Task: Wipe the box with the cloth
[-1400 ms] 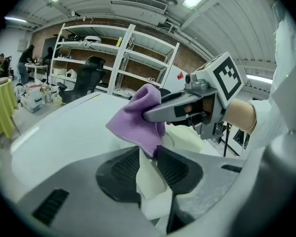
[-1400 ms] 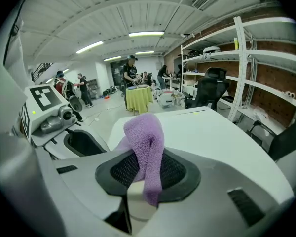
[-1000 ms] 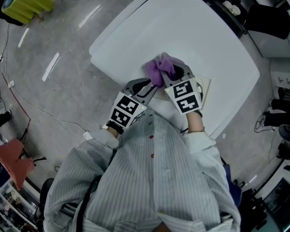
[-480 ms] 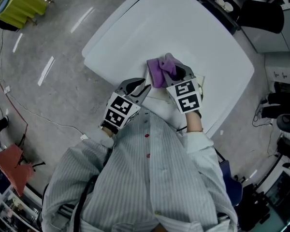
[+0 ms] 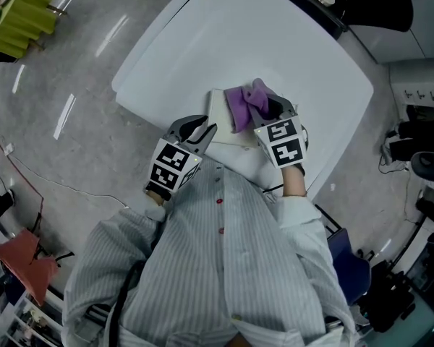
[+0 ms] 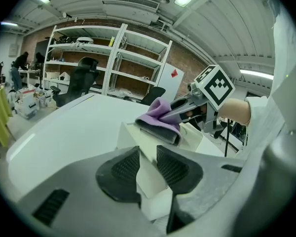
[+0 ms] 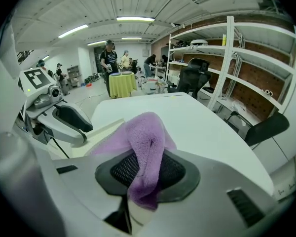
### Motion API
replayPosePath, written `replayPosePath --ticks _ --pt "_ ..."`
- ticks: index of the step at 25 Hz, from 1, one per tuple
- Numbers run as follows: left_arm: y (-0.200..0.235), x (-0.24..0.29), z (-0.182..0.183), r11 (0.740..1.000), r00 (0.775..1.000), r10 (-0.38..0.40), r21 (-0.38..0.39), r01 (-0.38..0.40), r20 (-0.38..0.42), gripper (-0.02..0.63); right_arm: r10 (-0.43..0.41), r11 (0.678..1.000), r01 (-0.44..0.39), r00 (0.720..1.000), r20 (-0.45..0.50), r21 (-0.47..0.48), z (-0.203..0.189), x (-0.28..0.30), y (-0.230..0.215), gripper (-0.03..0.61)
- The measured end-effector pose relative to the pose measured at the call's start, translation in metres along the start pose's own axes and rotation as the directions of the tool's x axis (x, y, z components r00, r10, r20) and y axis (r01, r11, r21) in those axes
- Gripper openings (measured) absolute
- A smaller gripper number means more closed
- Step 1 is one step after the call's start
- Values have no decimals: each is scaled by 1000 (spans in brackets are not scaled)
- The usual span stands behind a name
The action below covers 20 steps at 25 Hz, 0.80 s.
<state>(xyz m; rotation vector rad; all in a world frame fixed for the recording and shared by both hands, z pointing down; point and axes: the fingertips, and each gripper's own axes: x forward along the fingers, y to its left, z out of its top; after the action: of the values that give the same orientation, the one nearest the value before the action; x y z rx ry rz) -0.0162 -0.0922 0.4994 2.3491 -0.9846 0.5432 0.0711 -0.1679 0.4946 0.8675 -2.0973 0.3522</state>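
A flat white box [image 5: 222, 118] lies near the front edge of the white table [image 5: 275, 49]. My left gripper [image 5: 201, 130] is shut on the box's near corner [image 6: 150, 174], seen between its dark pads [image 6: 123, 168]. The purple cloth [image 5: 244, 104] rests on the box's top, and my right gripper [image 5: 270, 108] is shut on it. In the right gripper view the cloth [image 7: 147, 152] drapes between the pads and spreads forward over the box [image 7: 96, 135]. In the left gripper view the cloth [image 6: 160, 116] sits folded on the box's far part, with the right gripper [image 6: 180, 110] behind it.
A lime-green draped table [image 5: 18, 9] stands at the far left on the grey floor. Dark office chairs [image 5: 376, 6] sit beyond the table's far right edge. Metal shelving [image 7: 237, 58] lines the brick wall. Several people [image 7: 111, 58] stand far off.
Both grippers, the box and the cloth have kept their hold. The cloth has slid slightly to the right across the box top as the head view shifted.
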Motion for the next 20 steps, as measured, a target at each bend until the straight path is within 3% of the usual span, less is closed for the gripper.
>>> replayPosePath --ticks 10,20 --pt "0 -1 -1 1000 1000 -17 5 17 -8 89 -145 988 148 986 -84 33 -42 -27 -48 98" --pt "-3 3 1 1000 1000 -30 -2 30 -9 89 -183 981 188 977 -113 40 -58 -41 -64 98"
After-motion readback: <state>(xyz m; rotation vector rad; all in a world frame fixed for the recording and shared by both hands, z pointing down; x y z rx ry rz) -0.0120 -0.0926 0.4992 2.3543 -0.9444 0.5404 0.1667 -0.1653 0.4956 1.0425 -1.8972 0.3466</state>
